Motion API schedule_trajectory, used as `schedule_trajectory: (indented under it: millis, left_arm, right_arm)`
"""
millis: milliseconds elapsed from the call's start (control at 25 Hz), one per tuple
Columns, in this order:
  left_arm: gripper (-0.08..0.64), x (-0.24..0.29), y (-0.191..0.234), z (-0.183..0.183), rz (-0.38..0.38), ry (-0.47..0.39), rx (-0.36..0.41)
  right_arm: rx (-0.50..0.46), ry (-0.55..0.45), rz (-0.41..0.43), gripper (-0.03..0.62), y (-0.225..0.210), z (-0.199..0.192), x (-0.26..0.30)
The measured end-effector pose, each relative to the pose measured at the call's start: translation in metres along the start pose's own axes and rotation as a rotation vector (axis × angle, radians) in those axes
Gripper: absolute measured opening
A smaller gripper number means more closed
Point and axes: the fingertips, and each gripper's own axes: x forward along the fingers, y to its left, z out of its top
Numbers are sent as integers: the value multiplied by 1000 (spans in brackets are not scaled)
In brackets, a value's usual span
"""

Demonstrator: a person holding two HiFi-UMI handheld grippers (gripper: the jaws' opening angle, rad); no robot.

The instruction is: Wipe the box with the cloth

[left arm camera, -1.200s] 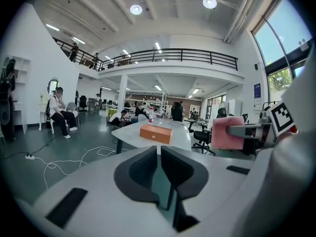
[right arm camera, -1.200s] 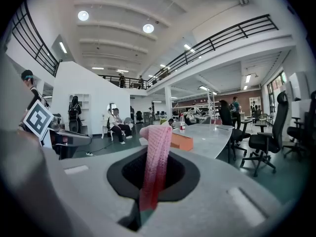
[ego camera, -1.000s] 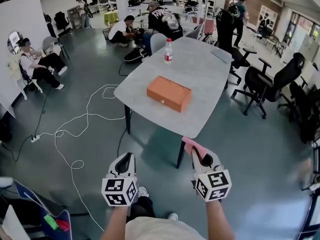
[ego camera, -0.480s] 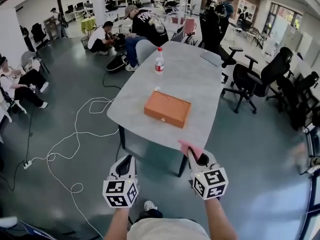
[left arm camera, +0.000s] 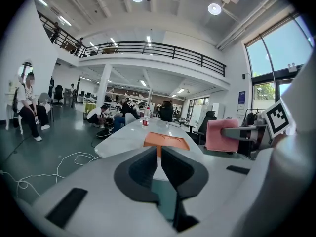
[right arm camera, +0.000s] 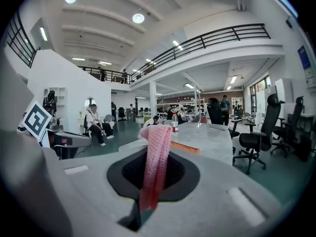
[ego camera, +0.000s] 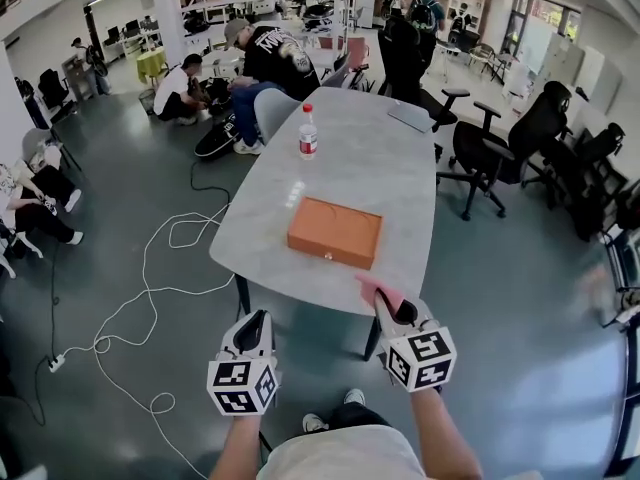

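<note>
Two tools are in my view, one in each hand. My left tool (ego camera: 254, 320) has its jaws together with nothing between them; my right tool (ego camera: 388, 306) is clamped on a pink cloth (ego camera: 377, 289), which stands up out of the jaws as a folded strip. Both tools are held over the floor (ego camera: 500, 298), just short of the near edge of the grey surface (ego camera: 380, 168); the cloth tip sits close to that edge and touches nothing else. The orange box (ego camera: 335, 232) lies flat and closed on the surface near its front edge, ahead of and between the two tools, apart from the cloth. Farther along the surface a plastic bottle (ego camera: 308, 133) stands upright. A white cable (ego camera: 150, 268) loops across the floor to my left; black office chairs (ego camera: 485, 153) stand to the right; several people (ego camera: 265, 58) sit or crouch beyond the far end.
</note>
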Motion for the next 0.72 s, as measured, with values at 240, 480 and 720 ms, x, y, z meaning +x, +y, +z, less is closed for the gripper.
schedule_trajectory:
  millis: [240, 480, 720]
  left_arm:
    - [29, 40, 3, 8, -39, 26, 23]
    - [29, 102, 4, 17, -67, 58, 43]
    - [29, 173, 2, 34, -95, 100, 73]
  right_arm:
    - [38, -1, -46, 14, -28, 0, 27]
    - [76, 5, -86, 14, -73, -3, 70]
    - [113, 25, -146, 14, -136, -5, 114]
